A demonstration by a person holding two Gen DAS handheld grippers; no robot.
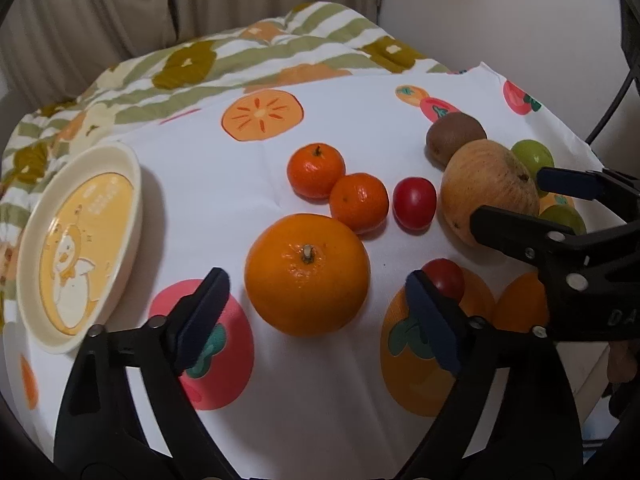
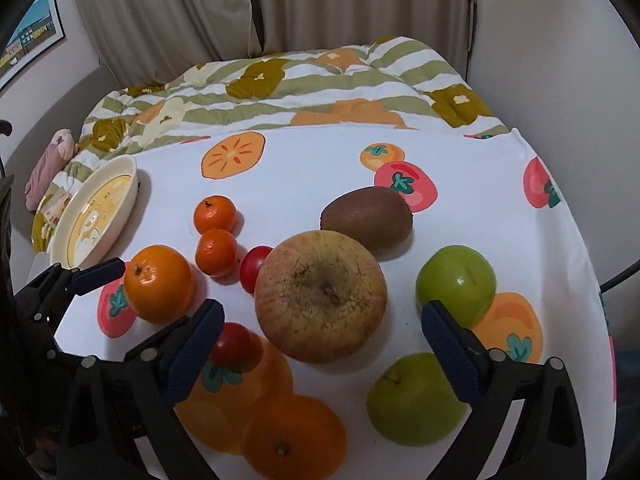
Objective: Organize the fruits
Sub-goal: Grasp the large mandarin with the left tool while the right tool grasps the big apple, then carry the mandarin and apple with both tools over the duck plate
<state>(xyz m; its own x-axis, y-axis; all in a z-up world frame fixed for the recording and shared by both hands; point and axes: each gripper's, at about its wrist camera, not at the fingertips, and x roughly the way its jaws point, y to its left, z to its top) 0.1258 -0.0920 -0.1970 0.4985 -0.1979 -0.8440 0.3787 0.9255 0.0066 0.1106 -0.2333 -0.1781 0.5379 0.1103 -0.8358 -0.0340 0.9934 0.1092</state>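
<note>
My left gripper [image 1: 316,312] is open, its fingers either side of a large orange [image 1: 307,274] on the fruit-print cloth, not touching it. My right gripper [image 2: 322,344] is open around a big yellow-red apple [image 2: 320,295]; it shows in the left wrist view [image 1: 516,200] beside the same apple [image 1: 488,190]. Two small mandarins [image 1: 316,171] [image 1: 359,202], two cherry tomatoes [image 1: 414,202] [image 1: 444,280], a kiwi [image 2: 367,217], two green fruits [image 2: 456,283] [image 2: 414,398] and another orange [image 2: 294,434] lie around. A cream duck-print plate [image 1: 132,184] sits empty at the left.
The white fruit-print cloth [image 1: 360,120] covers a small table. A striped flowered quilt [image 2: 320,88] lies behind it, with curtains beyond. A pink soft toy [image 2: 48,164] lies far left. A black cable [image 1: 616,92] hangs at the right.
</note>
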